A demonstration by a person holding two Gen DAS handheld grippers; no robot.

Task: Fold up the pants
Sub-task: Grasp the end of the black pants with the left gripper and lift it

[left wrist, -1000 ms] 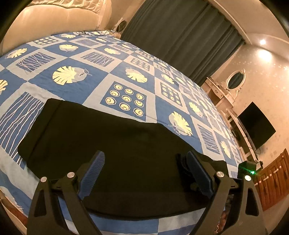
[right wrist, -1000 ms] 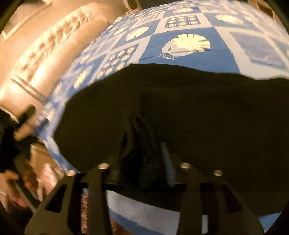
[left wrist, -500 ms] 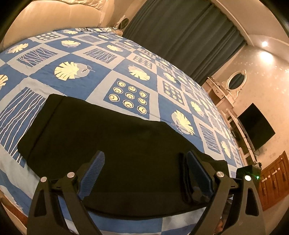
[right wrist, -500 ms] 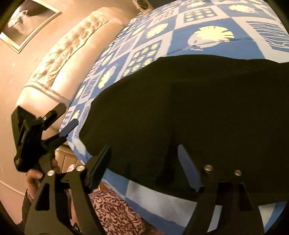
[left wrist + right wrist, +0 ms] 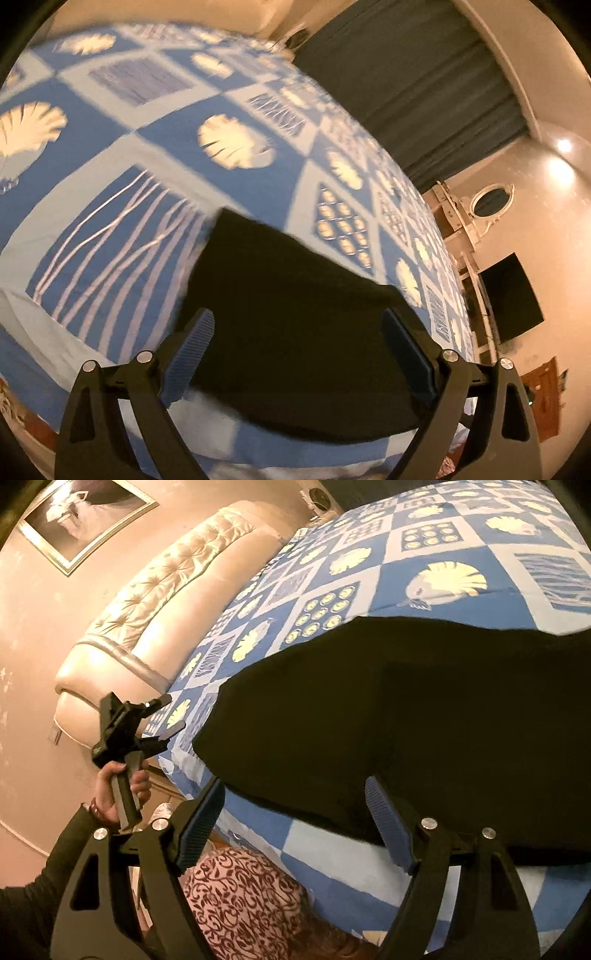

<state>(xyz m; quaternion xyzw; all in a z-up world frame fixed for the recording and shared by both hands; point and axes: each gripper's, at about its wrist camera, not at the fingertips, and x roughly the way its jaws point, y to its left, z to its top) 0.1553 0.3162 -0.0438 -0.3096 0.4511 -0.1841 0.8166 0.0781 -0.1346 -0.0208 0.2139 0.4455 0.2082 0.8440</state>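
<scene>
The right gripper [image 5: 295, 819] was observed nearest the lens, its jaws spread wide with nothing between the blue ribbed pads [image 5: 388, 823]; they had just been opening, and the cloth lay beyond the tips, untouched. The left gripper [image 5: 297, 354] was likewise seen with jaws parted and empty, hovering above the near part of the garment; in the right wrist view it was seen held by a hand [image 5: 122, 786] off the bed's corner. The black pants [image 5: 406, 720] were found lying flat on the blue patterned bedspread [image 5: 443, 602], close to the near edge of the bed, already doubled into a broad dark slab with one short end towards the padded headboard [image 5: 166, 602]. The fabric was judged soft, limp and light, probably a thick knit: it would be expected to drape and sag once lifted, to slide a little over the smooth bedspread, and to be in no danger of breakage. Layers were judged likely to separate if only the top one were pinched. Hold was therefore judged best taken at the two corners of one short end, with all layers caught between the pads. Further off, dark curtains [image 5: 406, 85] and a wall screen [image 5: 509, 295] were noted.
</scene>
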